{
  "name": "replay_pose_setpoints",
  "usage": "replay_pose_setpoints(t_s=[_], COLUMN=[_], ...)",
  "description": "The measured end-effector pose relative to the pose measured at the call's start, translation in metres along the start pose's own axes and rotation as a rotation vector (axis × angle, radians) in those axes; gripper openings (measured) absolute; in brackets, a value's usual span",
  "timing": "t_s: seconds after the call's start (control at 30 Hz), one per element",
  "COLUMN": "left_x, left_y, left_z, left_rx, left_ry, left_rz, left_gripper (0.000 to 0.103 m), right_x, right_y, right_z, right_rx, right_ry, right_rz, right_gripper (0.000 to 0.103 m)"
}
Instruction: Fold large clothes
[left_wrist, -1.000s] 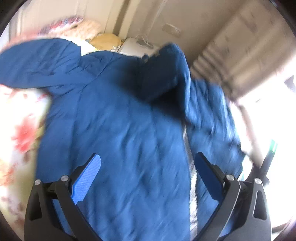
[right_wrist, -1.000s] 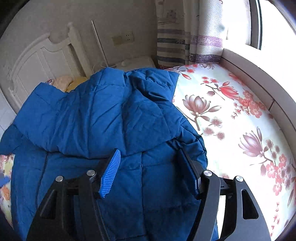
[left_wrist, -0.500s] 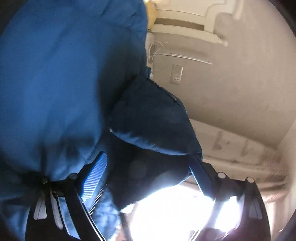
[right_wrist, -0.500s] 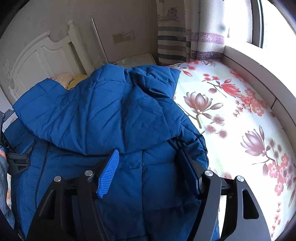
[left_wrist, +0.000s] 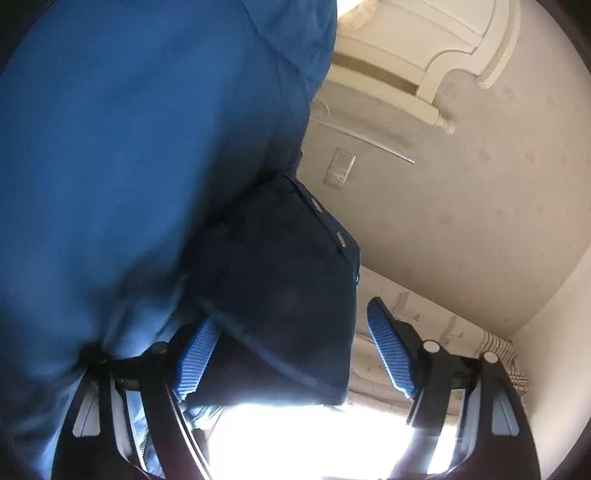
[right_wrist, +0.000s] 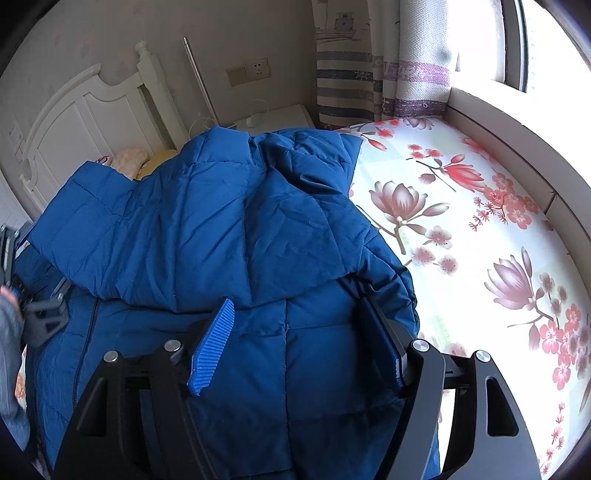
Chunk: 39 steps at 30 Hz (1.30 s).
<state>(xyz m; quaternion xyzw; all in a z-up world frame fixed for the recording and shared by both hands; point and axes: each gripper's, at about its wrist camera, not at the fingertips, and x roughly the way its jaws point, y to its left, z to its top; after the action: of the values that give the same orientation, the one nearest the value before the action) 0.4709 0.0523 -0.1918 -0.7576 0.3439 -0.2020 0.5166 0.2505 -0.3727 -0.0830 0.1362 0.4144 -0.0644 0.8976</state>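
Since a second ago the left tool (left_wrist: 284, 354) has dropped from above the spread jacket and rolled onto its side, so its view now looks along the padded blue jacket (right_wrist: 207, 236) toward the white headboard (left_wrist: 424, 48) and a wall socket (left_wrist: 340, 168). Its jaws are closing, with a dark snap-studded flap of the jacket (left_wrist: 280, 280) between them; one ribbed pad touches the fabric, the other stands clear. In the right wrist view, the left tool shows at the far left edge beside a grey sleeve (right_wrist: 9, 354). The jacket lies on the bed, one part folded across its body. Over its lower right part, the right tool (right_wrist: 295, 343) has edged slightly; its jaws are opening astride the quilted fabric. Further right spreads the floral bedsheet (right_wrist: 480, 229), then the window ledge (right_wrist: 517, 129).
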Motion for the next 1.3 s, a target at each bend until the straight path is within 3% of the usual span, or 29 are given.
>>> replay_pose_setpoints(t_s=[0.03,0.07,0.13,0.2,0.3,0.37,0.4,0.43,0.47,0.5,0.57,0.6,0.67,0.73,0.77,0.8,0.9,0.93,1.0,1.03,1.1,1.17,1.23,1.3], left_x=[0.006,0.010,0.009,0.000,-0.016,-0.023,-0.031,-0.033,-0.030,-0.025,-0.027,-0.037,-0.069,-0.094,-0.101,-0.100,-0.064,-0.043,-0.008,0.004,0.019,0.029,0.035,0.034], left_y=[-0.002,-0.005,-0.020,-0.057,-0.129,-0.139,-0.134,-0.127,-0.118,-0.112,-0.094,-0.090,-0.095,-0.110,-0.118,-0.124,-0.135,-0.132,-0.114,-0.098,-0.072,-0.059,-0.053,-0.052], left_z=[0.003,0.004,0.000,-0.016,-0.093,-0.127,-0.135,-0.133,-0.123,-0.112,-0.089,-0.076,-0.070,-0.077,-0.082,-0.086,-0.083,-0.082,-0.083,-0.076,-0.064,-0.075,-0.080,-0.083], left_rx=[0.009,0.026,0.133,0.391,1.057,1.265,1.290,1.274,1.247,1.232,1.150,1.065,0.976,0.974,1.001,1.037,1.138,1.176,1.216,1.197,1.185,1.335,1.372,1.369], left_ry=[0.009,0.013,0.027,-0.029,-0.254,-0.378,-0.412,-0.402,-0.352,-0.320,-0.325,-0.345,-0.455,-0.562,-0.577,-0.560,-0.409,-0.354,-0.244,-0.230,-0.192,-0.216,-0.218,-0.216], left_rz=[0.016,0.039,0.092,0.241,0.544,0.705,0.769,0.826,0.869,0.906,1.043,1.074,1.008,0.924,0.875,0.843,0.805,0.818,0.940,1.036,1.116,1.149,1.185,1.185], left_gripper=[0.073,0.055,0.040,0.034,0.031,0.031,0.033,0.050,0.083,0.092,0.088,0.087,0.083,0.083,0.084,0.085,0.085,0.087,0.087,0.087,0.090,0.101,0.101,0.101], right_x=[0.001,0.001,0.003,0.005,0.008,0.009,0.010,0.011,0.011,0.012,0.013,0.013,0.015,0.018,0.019,0.020,0.022,0.021,0.023,0.024,0.026,0.026,0.025,0.017], right_y=[0.000,0.000,0.000,0.001,0.003,0.003,0.004,0.003,0.003,0.003,0.003,0.003,0.004,0.004,0.005,0.006,0.006,0.006,0.006,0.006,0.006,0.007,0.008,0.014], right_z=[0.000,0.001,0.001,0.001,0.003,0.003,0.004,0.004,0.004,0.005,0.005,0.005,0.006,0.007,0.008,0.010,0.011,0.011,0.012,0.012,0.013,0.013,0.013,0.015], right_rx=[0.001,0.004,0.011,0.015,0.020,0.025,0.026,0.028,0.030,0.030,0.029,0.029,0.030,0.029,0.028,0.027,0.026,0.026,0.025,0.025,0.024,0.021,0.015,0.012], right_ry=[-0.001,-0.002,-0.004,-0.006,-0.007,-0.010,-0.010,-0.011,-0.011,-0.011,-0.013,-0.015,-0.015,-0.013,-0.012,-0.012,-0.012,-0.012,-0.013,-0.012,-0.012,-0.011,-0.016,-0.042], right_rz=[0.002,0.006,0.015,0.020,0.027,0.035,0.038,0.041,0.043,0.044,0.043,0.042,0.043,0.041,0.040,0.040,0.039,0.039,0.036,0.036,0.036,0.032,0.012,-0.063], right_gripper=[0.068,0.069,0.069,0.069,0.069,0.070,0.070,0.070,0.070,0.070,0.070,0.070,0.070,0.070,0.070,0.070,0.070,0.070,0.070,0.070,0.070,0.070,0.070,0.071])
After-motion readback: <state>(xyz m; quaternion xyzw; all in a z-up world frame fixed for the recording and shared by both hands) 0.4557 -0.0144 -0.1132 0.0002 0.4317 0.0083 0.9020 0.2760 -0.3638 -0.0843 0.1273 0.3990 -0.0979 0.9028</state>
